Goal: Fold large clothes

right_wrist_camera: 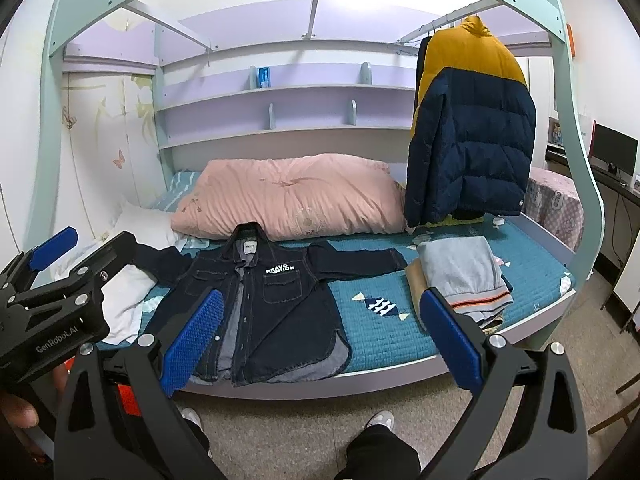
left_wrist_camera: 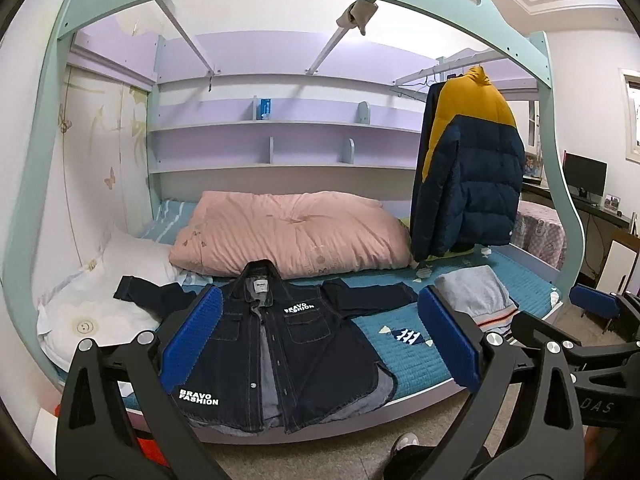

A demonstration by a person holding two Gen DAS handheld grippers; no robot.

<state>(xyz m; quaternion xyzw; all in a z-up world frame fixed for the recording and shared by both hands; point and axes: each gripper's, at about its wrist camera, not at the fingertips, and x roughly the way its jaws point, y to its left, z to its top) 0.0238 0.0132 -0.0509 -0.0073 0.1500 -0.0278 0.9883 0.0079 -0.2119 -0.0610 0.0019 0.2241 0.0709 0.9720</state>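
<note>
The denim jacket [right_wrist_camera: 256, 300] lies spread face up at the front edge of the bed [right_wrist_camera: 380, 336], hem overhanging, sleeves out sideways. Both the left gripper [left_wrist_camera: 320, 340] and the right gripper [right_wrist_camera: 320, 340] hover before it, fingers spread wide, holding nothing. Denim looks heavy, fairly stiff, not slippery; I'd pinch a shoulder seam and hem corner.

One denim jacket [left_wrist_camera: 280, 344], two grippers [left_wrist_camera: 320, 340] [right_wrist_camera: 320, 336]

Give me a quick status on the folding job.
Left gripper and right gripper open, empty, off the bed. Denim jacket spread flat, unfolded. Folded grey clothes beside it, not touching.
</note>
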